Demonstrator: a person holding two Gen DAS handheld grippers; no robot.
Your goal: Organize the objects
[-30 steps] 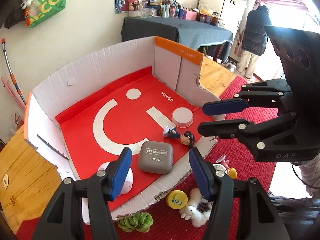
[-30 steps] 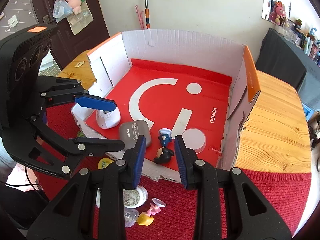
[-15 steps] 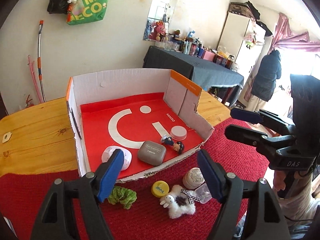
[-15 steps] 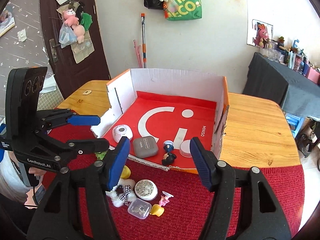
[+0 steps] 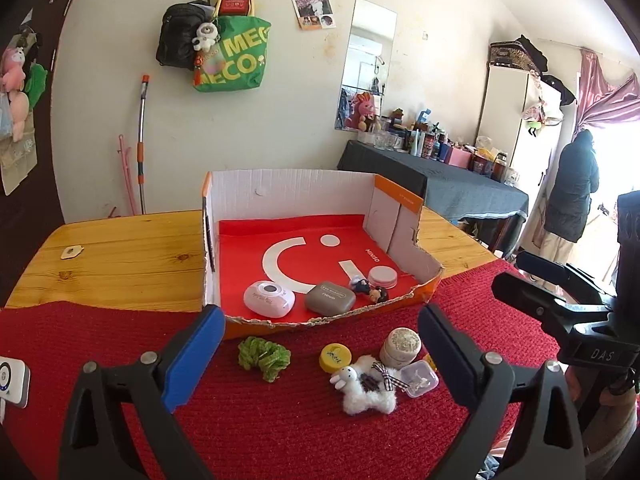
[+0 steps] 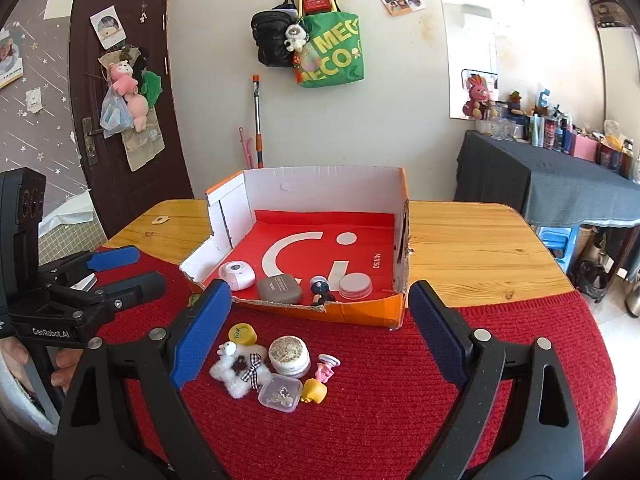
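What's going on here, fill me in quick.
A person is sorting small items into a cardboard box on a wooden table. The left gripper and right gripper hold nothing; their jaws have just been opening and now stand wide. In the box lie a white case, a grey case, a small figurine and a round lid. A fluffy toy, yellow cap, round tin and other bits wait on the red cloth.

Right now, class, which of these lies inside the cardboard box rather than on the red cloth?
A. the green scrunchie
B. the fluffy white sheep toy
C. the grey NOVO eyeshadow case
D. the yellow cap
C: the grey NOVO eyeshadow case sits on the red floor of the cardboard box, behind its torn front edge.
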